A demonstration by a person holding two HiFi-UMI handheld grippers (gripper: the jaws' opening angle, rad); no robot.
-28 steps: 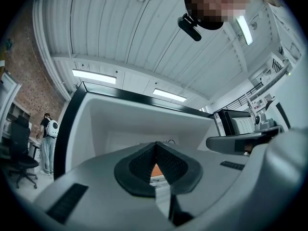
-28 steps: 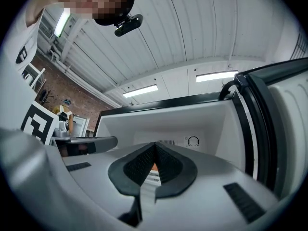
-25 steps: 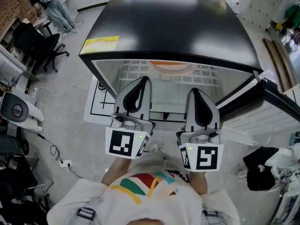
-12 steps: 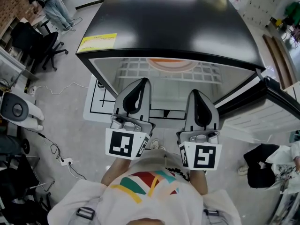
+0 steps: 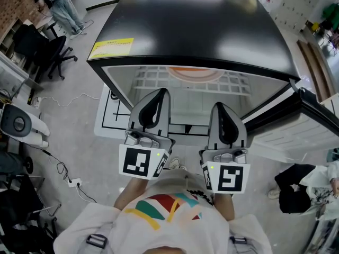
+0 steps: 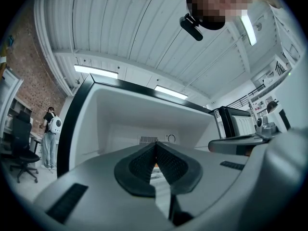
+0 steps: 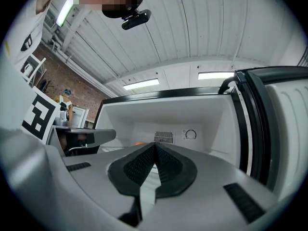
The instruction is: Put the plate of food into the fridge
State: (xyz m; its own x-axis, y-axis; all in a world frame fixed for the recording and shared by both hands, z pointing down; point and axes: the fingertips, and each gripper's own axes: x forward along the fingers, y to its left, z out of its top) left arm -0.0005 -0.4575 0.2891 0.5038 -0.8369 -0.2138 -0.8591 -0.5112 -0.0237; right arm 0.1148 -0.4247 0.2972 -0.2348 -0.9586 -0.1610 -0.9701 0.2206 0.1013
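The plate of food (image 5: 194, 74) sits on the wire shelf (image 5: 151, 81) inside the open fridge (image 5: 196, 25), toward the back. The left gripper (image 5: 160, 95) and right gripper (image 5: 221, 109) hang side by side in front of the opening, clear of the plate. Each has its fingers pressed together with nothing between them.

You face one fridge (image 5: 201, 25) at twelve o'clock, with one plate (image 5: 195, 74) on one wire shelf (image 5: 151, 79) inside and one yellow sticker (image 5: 113, 48) on top. You hold two grippers: left gripper (image 5: 160, 92), right gripper (image 5: 219, 106). One chair (image 5: 39, 49) stands at ten o'clock.
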